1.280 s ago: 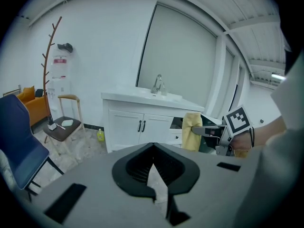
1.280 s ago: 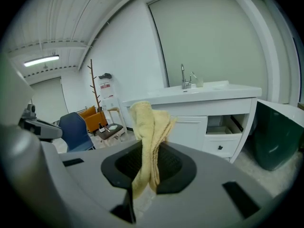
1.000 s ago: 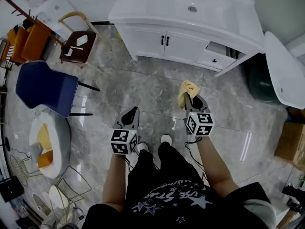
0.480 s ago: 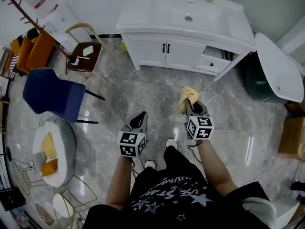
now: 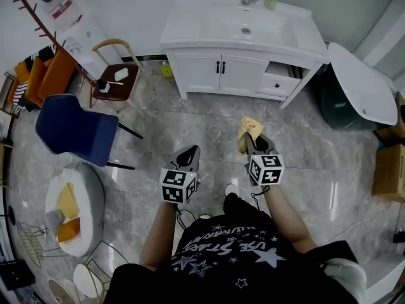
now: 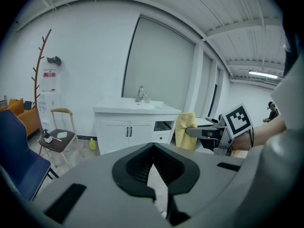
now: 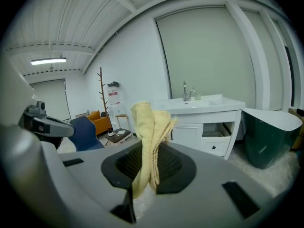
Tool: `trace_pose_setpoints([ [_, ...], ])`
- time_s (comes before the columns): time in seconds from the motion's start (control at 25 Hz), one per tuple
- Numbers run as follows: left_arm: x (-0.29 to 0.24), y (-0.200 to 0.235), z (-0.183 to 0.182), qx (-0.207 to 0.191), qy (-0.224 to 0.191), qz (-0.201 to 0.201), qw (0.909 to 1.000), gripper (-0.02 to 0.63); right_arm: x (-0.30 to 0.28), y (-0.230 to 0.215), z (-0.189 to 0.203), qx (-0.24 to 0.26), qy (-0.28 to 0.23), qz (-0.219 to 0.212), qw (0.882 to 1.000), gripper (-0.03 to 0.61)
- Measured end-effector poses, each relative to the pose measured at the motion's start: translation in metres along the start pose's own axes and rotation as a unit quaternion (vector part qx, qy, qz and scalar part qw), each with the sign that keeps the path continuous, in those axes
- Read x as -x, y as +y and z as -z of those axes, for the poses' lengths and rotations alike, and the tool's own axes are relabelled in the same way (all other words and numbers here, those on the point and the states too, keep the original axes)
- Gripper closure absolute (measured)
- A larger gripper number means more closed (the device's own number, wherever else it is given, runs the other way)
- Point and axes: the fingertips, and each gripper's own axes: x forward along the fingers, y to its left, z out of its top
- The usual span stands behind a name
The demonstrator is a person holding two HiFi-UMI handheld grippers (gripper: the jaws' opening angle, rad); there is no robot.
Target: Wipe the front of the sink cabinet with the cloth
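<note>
Head view: right gripper (image 5: 256,140) clamped on yellow cloth (image 5: 249,129); left gripper (image 5: 189,152) jaws together; sink cabinet (image 5: 202,76) upper centre, its drawer (image 5: 279,76) open.

Pale yellow is noted on the cloth (image 5: 249,130). The sink cabinet (image 5: 202,75) is recorded as white, its small handles (image 5: 220,67) as black. Grey veined marbling is seen across the floor (image 5: 183,122). Dark blue is noted on a chair (image 5: 76,130).
</note>
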Motion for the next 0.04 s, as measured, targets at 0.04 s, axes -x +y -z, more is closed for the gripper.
trace_pose_setpoints([
  [0.04,0.005,-0.0003,0.0024,-0.001,0.0,0.001,1.0,0.598,0.0046,0.0049,0.0016,0.005,0.0,-0.002,1.0,0.512],
])
